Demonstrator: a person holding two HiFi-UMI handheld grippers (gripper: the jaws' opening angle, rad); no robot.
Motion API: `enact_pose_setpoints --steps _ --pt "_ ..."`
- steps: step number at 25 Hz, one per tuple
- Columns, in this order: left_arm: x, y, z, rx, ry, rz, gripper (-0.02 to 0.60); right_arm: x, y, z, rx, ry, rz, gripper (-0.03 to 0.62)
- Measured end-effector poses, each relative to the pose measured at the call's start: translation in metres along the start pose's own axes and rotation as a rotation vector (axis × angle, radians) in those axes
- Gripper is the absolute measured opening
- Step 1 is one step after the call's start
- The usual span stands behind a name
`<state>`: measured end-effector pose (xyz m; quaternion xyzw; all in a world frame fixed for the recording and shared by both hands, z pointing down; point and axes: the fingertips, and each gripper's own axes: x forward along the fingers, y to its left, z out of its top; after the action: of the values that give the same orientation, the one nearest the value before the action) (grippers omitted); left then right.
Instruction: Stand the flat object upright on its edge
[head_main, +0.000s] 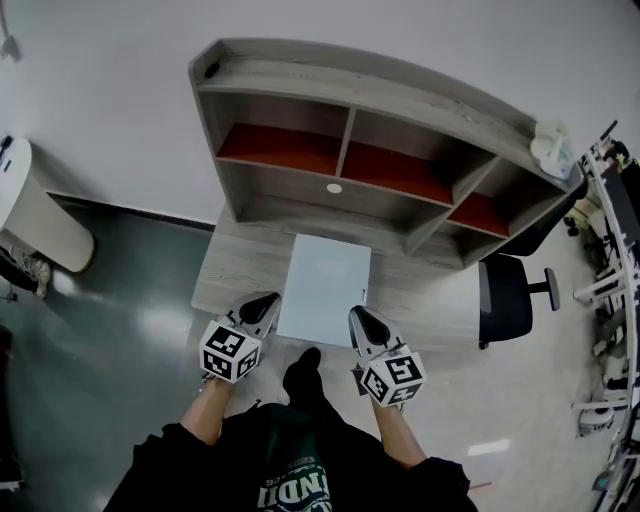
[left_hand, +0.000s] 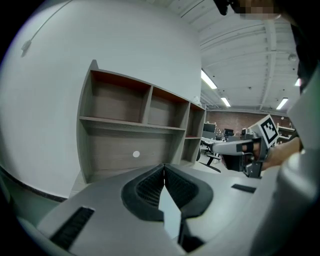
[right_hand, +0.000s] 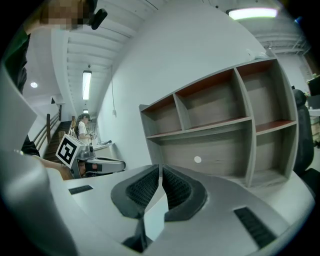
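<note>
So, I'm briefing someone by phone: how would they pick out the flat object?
Find the grey shelf unit with red-lined compartments standing on the desk. Right in front of it is a pale blue-white rectangular panel, its near end pinched by the left gripper and right gripper. It alone is smooth and pale against the wood grain.

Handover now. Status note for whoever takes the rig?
Flat white panel lies flat on the desk, in front of the shelf unit.
Left gripper: fingers together, empty, beside the panel's near left corner.
Right gripper: fingers together, empty, beside its near right corner.
Done: nothing yet.
Left: grip the panel and stand it upright on an edge.
</note>
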<state>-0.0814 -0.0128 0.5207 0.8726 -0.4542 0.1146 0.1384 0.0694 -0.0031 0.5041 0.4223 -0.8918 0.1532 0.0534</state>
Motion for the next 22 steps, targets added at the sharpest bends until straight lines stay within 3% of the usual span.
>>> enact_pose_setpoints --steps 11,22 --pt "0.086 0.034 0.024 0.010 0.045 -0.073 0.014 0.056 -0.059 0.015 0.000 0.038 -0.034 0.043" --pt "0.131 0.059 0.017 -0.009 0.100 -0.098 0.014 0.099 -0.092 0.013 0.025 0.083 -0.030 0.043"
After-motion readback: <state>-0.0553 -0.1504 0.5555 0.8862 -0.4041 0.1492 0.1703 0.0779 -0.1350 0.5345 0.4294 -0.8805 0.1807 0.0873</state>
